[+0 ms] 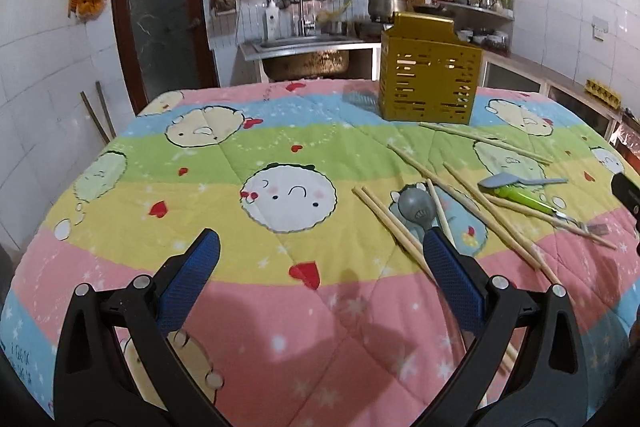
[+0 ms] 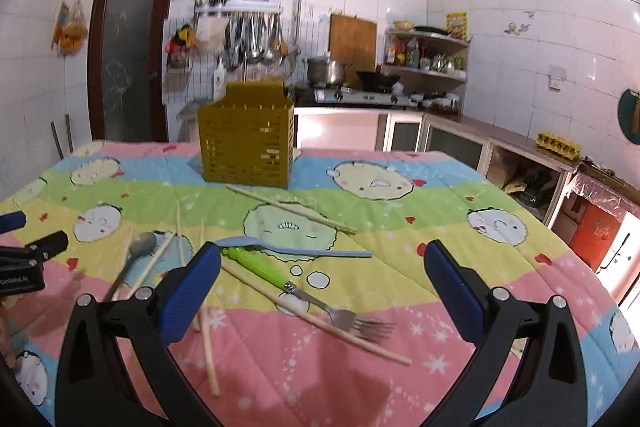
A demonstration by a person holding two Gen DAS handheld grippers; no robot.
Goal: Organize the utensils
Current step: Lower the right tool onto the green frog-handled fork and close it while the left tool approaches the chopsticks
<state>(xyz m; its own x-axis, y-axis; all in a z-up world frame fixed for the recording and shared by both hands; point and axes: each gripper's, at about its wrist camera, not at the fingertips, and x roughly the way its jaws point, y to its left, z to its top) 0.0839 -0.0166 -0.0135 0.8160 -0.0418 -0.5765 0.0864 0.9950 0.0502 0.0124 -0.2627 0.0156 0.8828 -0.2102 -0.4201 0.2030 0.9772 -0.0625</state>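
Right gripper (image 2: 322, 291) jaws spread, empty, above counter (image 2: 460, 187). Green-handled fork (image 2: 296, 289) lies between jaws, long axis 10-to-4 o'clock, tines toward 4. Left gripper (image 1: 320, 267) spread, empty, farther. Yellow caddy (image 2: 248, 143) at 12 o'clock.

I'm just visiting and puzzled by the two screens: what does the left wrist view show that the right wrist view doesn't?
Only the left wrist view shows the metal sink behind the table, and the left tool wide open over bare quilt.

Only the right wrist view shows the gas stove, the red cabinet at far right, and the right tool open above the green-handled fork.

Both show the yellow utensil holder, scattered chopsticks, grey spoon, blue spoon and cartoon quilt.
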